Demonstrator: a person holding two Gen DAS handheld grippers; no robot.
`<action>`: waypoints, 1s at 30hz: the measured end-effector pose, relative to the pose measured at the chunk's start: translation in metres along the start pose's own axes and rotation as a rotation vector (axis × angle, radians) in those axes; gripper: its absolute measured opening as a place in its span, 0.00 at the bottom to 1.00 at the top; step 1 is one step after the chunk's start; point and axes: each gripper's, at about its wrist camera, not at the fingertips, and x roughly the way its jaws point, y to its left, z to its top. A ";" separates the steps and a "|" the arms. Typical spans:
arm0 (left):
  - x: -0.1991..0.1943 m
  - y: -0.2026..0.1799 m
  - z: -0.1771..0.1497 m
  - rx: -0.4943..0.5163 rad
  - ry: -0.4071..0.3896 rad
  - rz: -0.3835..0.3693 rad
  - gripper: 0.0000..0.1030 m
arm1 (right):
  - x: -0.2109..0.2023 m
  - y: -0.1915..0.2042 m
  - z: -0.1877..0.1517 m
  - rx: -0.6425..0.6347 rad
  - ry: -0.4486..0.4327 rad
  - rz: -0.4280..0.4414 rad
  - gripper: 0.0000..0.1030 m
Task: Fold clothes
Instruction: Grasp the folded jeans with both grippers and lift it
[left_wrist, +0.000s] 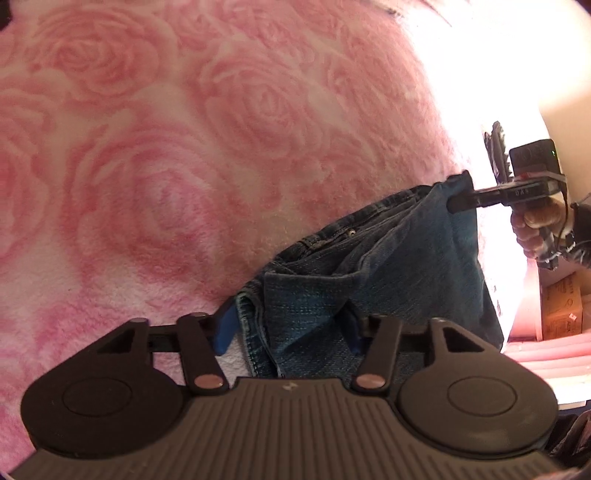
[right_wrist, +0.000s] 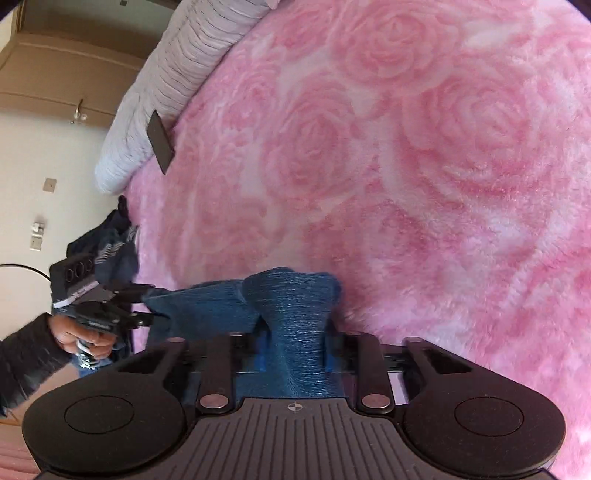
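Observation:
A pair of blue jeans (left_wrist: 373, 273) is held up above a pink rose-patterned blanket (left_wrist: 184, 147). My left gripper (left_wrist: 288, 325) is shut on one end of the denim, its blue fingers (left_wrist: 225, 328) pinching the hem. My right gripper (right_wrist: 295, 350) is shut on the other end of the jeans (right_wrist: 295, 306), which bunch between its fingers. Each gripper shows in the other's view: the right one (left_wrist: 458, 201) grips the far corner, and the left one (right_wrist: 147, 302) grips the denim at the left.
The pink blanket (right_wrist: 406, 166) covers the bed. A white ribbed pillow (right_wrist: 166, 92) with a dark flat object (right_wrist: 160, 142) lies at the bed's head. A dark garment (right_wrist: 110, 240) sits at the bed edge. A cardboard box (left_wrist: 561, 306) is beside the bed.

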 end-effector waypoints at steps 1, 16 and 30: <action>-0.005 -0.003 -0.002 0.008 -0.012 0.003 0.38 | -0.004 0.005 -0.001 -0.006 0.000 -0.001 0.20; -0.097 -0.064 -0.005 0.160 -0.230 0.041 0.29 | -0.073 0.127 0.002 -0.348 -0.141 -0.036 0.15; -0.102 -0.186 -0.140 0.607 -0.288 0.233 0.29 | -0.119 0.194 -0.176 -0.781 -0.367 -0.238 0.18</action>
